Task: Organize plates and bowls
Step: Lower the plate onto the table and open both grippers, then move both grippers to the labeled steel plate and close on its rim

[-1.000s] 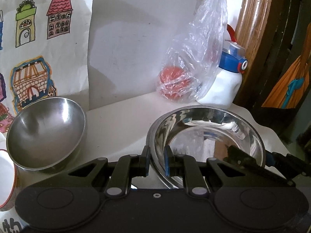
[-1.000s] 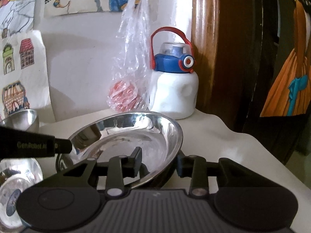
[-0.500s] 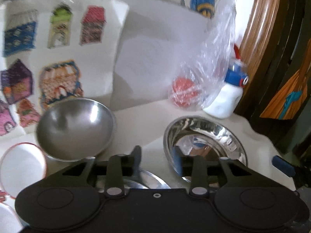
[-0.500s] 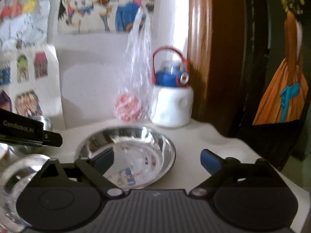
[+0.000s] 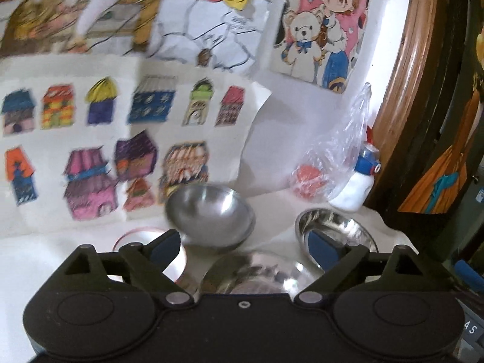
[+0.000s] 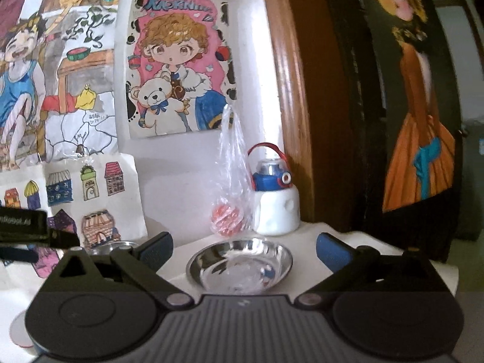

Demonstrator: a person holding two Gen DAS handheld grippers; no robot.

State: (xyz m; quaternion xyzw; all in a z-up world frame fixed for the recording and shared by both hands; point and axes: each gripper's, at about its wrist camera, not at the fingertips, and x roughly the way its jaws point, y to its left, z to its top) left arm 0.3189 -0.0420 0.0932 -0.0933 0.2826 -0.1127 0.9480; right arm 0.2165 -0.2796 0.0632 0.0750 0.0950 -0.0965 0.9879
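Here both grippers hang spread wide and grasp nothing. Taking the shallow steel dish [image 6: 239, 267] as landmark, the right gripper [image 6: 244, 246] sits nearest, the dish straight ahead between its fingers, apparently empty. The left gripper [image 5: 244, 246] hovers over a second shiny bowl [image 5: 257, 275] left of the dish [image 5: 335, 233]. Beyond, a deep steel bowl [image 5: 210, 213] tilts; farther left lies a red-rimmed plate [image 5: 175, 260].
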